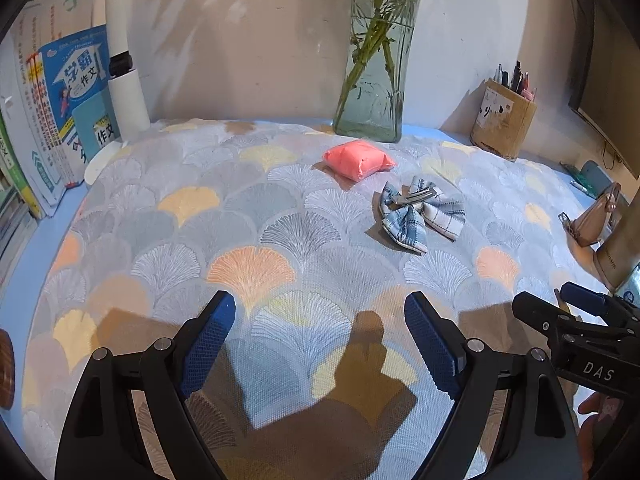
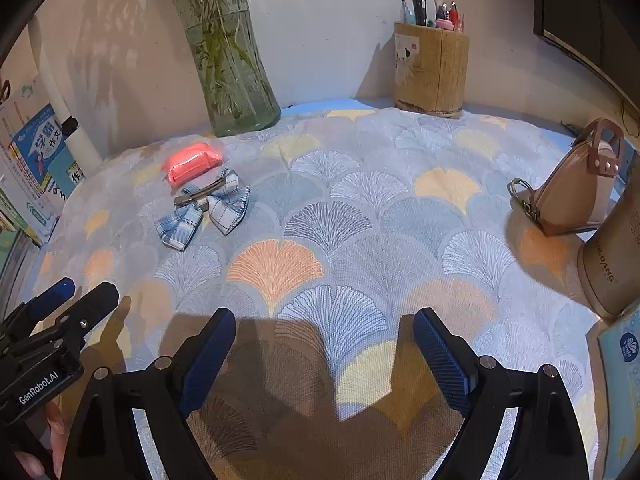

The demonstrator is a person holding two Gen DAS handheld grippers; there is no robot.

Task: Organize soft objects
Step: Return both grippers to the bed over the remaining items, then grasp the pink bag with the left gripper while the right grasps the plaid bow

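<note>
Near the glass vase (image 1: 374, 80), I see a squashy coral-pink pouch (image 1: 359, 159), perhaps wrapped in plastic, just beside a blue-and-white plaid fabric bow with a metal clip (image 1: 420, 210). My left gripper (image 1: 320, 344) and right gripper (image 2: 324, 354) both gape wide, holding nothing.

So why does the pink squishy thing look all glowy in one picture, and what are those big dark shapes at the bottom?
In the right wrist view, sunlight hits the pink pack so hard it washes out; in the left wrist view it looks plain coral. The dark shapes are shadows cast on the tablecloth by the open left gripper and right gripper. The fisheye lenses bend the edges in both views.
</note>
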